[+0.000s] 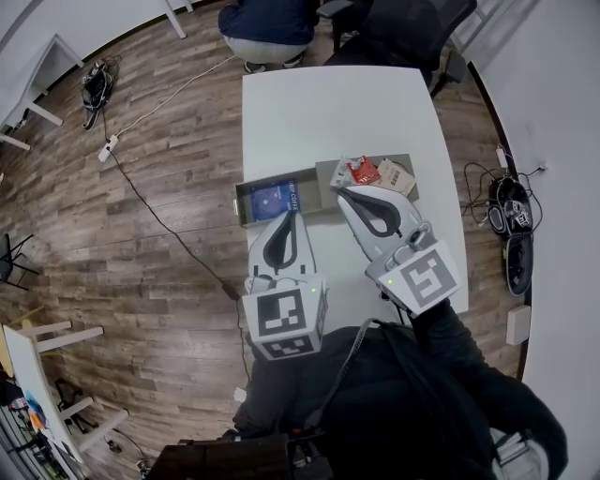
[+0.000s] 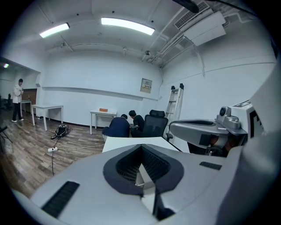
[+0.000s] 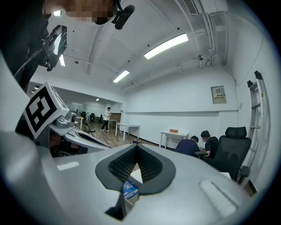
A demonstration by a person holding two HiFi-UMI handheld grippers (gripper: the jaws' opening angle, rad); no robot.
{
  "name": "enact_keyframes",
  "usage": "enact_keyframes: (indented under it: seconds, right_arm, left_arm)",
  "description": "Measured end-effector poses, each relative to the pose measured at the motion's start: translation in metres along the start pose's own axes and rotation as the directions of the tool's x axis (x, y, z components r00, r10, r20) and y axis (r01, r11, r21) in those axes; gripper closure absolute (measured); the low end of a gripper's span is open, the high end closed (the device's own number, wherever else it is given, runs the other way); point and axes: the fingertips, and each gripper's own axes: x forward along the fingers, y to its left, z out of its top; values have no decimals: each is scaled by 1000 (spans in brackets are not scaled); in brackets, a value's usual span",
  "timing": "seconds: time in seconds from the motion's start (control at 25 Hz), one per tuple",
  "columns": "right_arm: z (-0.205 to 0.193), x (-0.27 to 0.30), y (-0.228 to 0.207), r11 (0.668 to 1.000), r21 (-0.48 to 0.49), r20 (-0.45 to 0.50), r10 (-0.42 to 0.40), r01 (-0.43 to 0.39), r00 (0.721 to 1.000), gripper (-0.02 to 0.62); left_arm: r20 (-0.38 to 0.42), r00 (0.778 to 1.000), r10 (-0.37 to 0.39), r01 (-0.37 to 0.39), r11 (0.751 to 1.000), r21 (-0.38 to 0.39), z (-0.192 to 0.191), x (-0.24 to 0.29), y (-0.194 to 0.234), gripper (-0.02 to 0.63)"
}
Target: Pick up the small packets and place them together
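Note:
A shallow cardboard tray lies across the white table. Its left half holds a blue packet. A pale packet, a red packet and a tan packet lie in its right half. My left gripper hovers at the tray's near edge beside the blue packet, jaws shut with nothing in them. My right gripper points at the pale packet, jaws shut. A blue packet shows through the gap behind its tips.
A person sits at the table's far end next to a black office chair. Cables and a power strip run over the wooden floor at left. Shoes and cords lie by the right wall.

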Motion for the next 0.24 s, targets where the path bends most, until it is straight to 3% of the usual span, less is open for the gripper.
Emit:
enact_keyframes:
  seconds: [0.24]
  right_arm:
    - [-3,-1,1,1000,6,2,2,-2,1000,595]
  left_arm:
    - [11,1000,-12,12,1000,21,-2,0,-4,606]
